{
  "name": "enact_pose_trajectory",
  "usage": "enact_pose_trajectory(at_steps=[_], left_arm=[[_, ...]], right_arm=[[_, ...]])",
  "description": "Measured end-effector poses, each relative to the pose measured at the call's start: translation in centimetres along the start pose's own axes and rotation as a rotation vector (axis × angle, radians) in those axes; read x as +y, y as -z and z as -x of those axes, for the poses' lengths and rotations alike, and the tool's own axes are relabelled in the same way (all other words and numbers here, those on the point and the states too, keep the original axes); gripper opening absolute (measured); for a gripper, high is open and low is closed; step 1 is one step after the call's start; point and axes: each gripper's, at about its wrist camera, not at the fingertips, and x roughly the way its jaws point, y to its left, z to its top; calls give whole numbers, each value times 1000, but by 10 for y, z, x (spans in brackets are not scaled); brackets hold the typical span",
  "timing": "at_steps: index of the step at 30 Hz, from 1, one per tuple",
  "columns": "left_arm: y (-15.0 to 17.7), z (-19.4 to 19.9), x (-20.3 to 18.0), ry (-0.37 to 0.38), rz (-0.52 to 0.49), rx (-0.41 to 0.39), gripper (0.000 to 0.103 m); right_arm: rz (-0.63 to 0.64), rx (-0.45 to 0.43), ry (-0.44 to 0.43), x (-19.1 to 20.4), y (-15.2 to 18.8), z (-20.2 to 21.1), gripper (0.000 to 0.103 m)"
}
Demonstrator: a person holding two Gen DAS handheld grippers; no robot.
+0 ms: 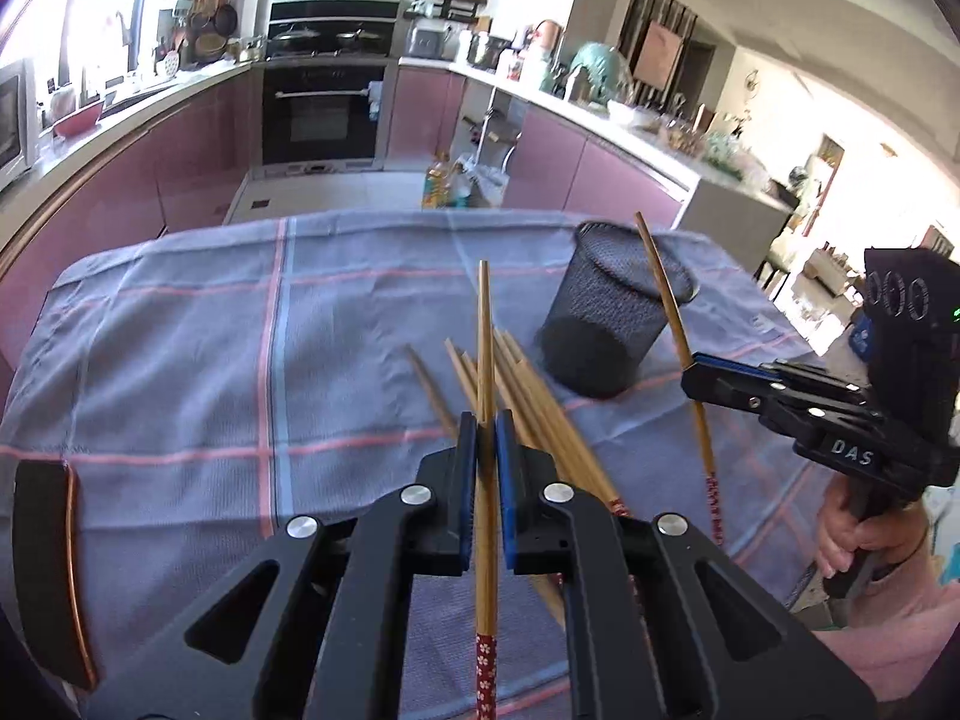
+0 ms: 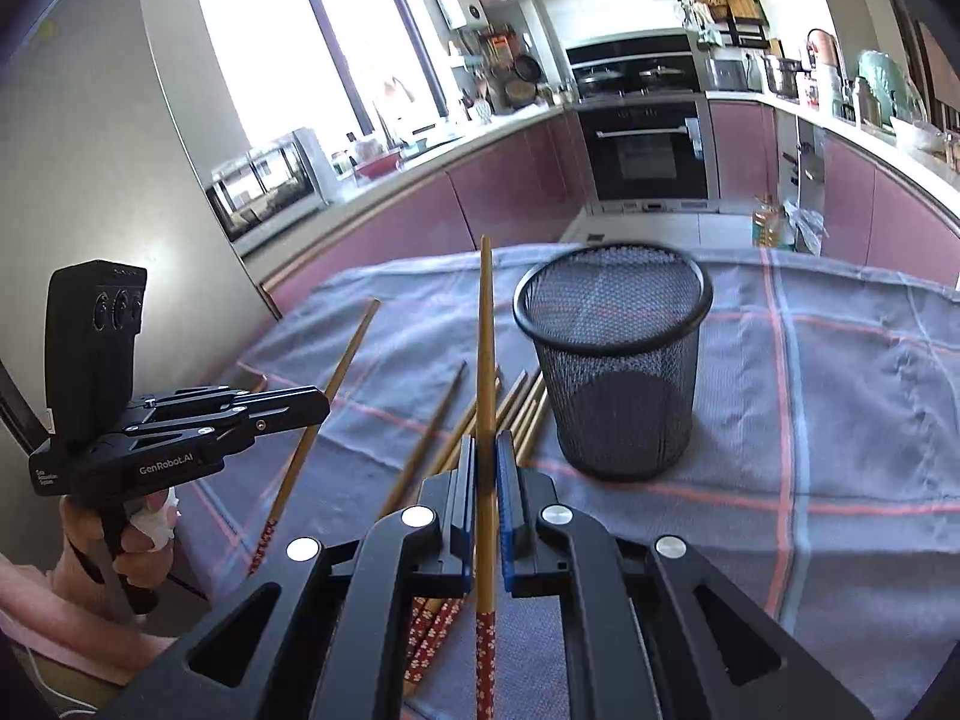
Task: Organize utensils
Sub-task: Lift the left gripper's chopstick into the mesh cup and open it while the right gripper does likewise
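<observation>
My left gripper [image 1: 486,423] is shut on a bamboo chopstick [image 1: 485,330] with a red flowered end, held above the table. My right gripper [image 2: 486,441] is shut on another chopstick [image 2: 485,324] of the same kind, pointing forward. Each gripper also shows in the other's view: the right one [image 1: 690,369] beside the cup, the left one [image 2: 321,405] at the left. A pile of loose chopsticks [image 1: 528,396] lies on the cloth left of a black mesh cup [image 1: 618,312], which stands upright and looks empty [image 2: 618,360].
A blue-grey checked cloth [image 1: 180,360] covers the table. A dark curved object [image 1: 48,564] lies at its left edge. Kitchen counters [image 2: 420,174] and an oven [image 1: 324,114] stand beyond the far edge.
</observation>
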Motion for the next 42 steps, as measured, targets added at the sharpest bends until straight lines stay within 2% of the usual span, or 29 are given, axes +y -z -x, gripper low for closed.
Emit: enact_pose_trajectory(at_steps=[13,18,27,30,34,42], left_arm=[[-43,68,-22,156,-7,-169,7],[-72,78,-32,187,-14,-241,7],[-131,88,-68,219,-52,-352,7],[-143,80,-78,213,-66,-349,7],[-149,51,-86,192,-88,-290,7],[-130,-21,-93,164,-140,-109,7]], right_arm=[[33,-154,-36,2,-37,38,6],[56,-211,-45,0,-65,52,6],[93,-298,6,-12,-104,68,6],[92,-305,25,-20,-111,66,6],[84,-272,52,-31,-113,52,6],[76,-103,71,-41,-99,8,6]])
